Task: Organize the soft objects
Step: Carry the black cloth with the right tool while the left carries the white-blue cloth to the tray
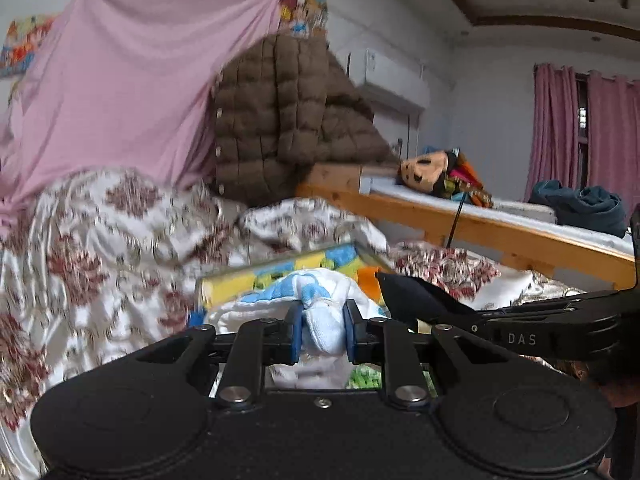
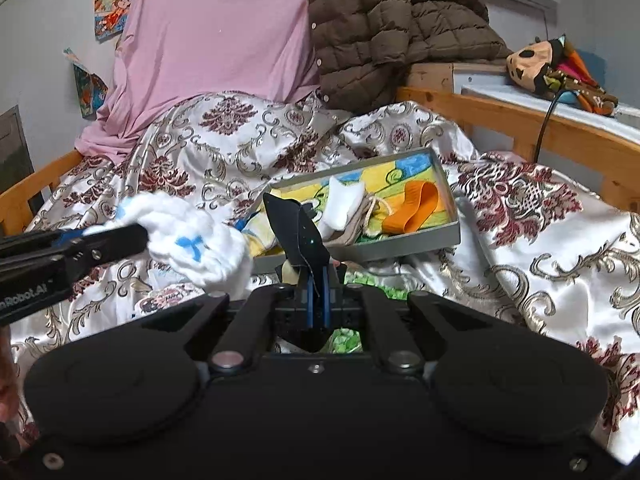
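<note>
the fluffy white towel with light blue markings (image 2: 192, 236) hangs bunched in the left tongs (image 1: 322, 334), whose blue pads (image 1: 295, 332) press in on a fold of it from both sides, so the tongs are clamped on the cloth. in the right wrist view the same towel is held up just left of the shallow grey cardboard box (image 2: 416, 246), over the bed.

the flat black fabric piece (image 2: 298, 232) stands up from the right tongs (image 2: 318, 300); the blue pads there are closed tight on its lower edge. its upper part rises in front of the near left corner of the box. in the left wrist view this black piece (image 1: 412, 296) shows just right of the towel.

the box lies tilted on the bed, lined with a yellow, green and blue printed cloth (image 2: 384, 178). inside it lie a white sock (image 2: 344, 204), a beige item with a cord (image 2: 366, 216) and an orange curled band (image 2: 416, 204), close together.

everything rests on a glossy white bedspread with dark red and gold damask patterns (image 2: 520, 240), rumpled over a bed with a wooden frame (image 2: 500, 116). behind it a pink sheet (image 2: 216, 32) hangs, and a brown quilted puffer jacket (image 2: 368, 28) is heaped beside it. a plush doll with a tan face (image 2: 532, 64) lies on the neighbouring white mattress (image 2: 520, 96). pink curtains (image 1: 560, 128) hang at the far right in the left wrist view.
</note>
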